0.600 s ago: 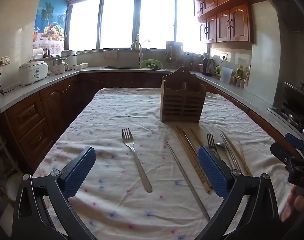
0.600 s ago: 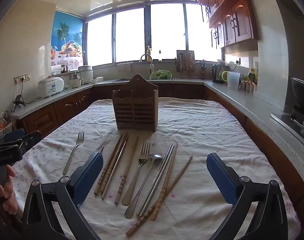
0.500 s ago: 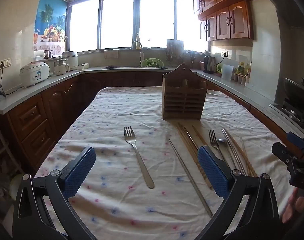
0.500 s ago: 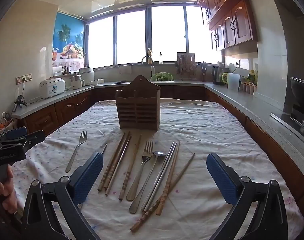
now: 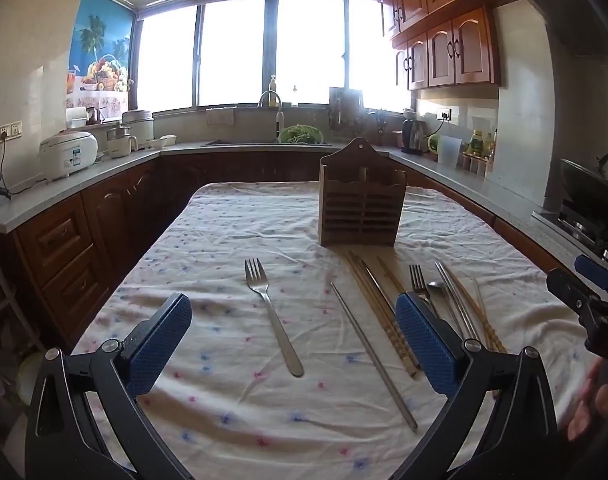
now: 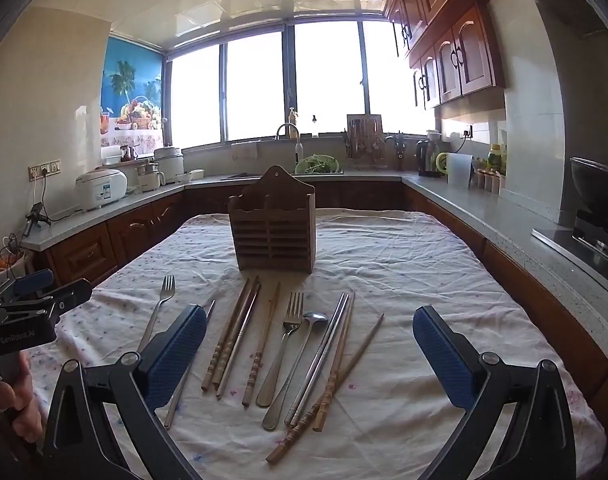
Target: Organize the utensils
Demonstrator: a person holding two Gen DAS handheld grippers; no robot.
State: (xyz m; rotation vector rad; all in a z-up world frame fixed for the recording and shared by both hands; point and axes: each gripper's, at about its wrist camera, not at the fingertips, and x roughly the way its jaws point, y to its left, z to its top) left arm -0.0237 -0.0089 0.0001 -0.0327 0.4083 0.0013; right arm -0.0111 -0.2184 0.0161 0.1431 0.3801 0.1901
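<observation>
A slatted wooden utensil holder [image 5: 362, 210] [image 6: 273, 236] stands upright on the clothed table. In front of it lie wooden chopsticks [image 6: 231, 332], a fork [image 6: 285, 344], a spoon [image 6: 299, 360] and a pair of metal chopsticks [image 6: 320, 356]. Apart to the left lie another fork [image 5: 273, 316] [image 6: 159, 308] and a single metal chopstick [image 5: 372, 356]. My left gripper [image 5: 291, 304] is open above that lone fork, holding nothing. My right gripper [image 6: 310, 314] is open over the main group, also holding nothing. Each gripper shows at the edge of the other's view, with a hand on it.
The table wears a white flowered cloth [image 5: 231, 248] that is wrinkled. Dark wooden cabinets and grey counters [image 6: 484, 216] ring the table on three sides. A rice cooker [image 5: 67, 154], a sink and a stove with a wok [image 5: 592, 196] stand on them.
Both views drift only slightly. The jaws of both grippers stay wide apart, and no utensil on the table has moved.
</observation>
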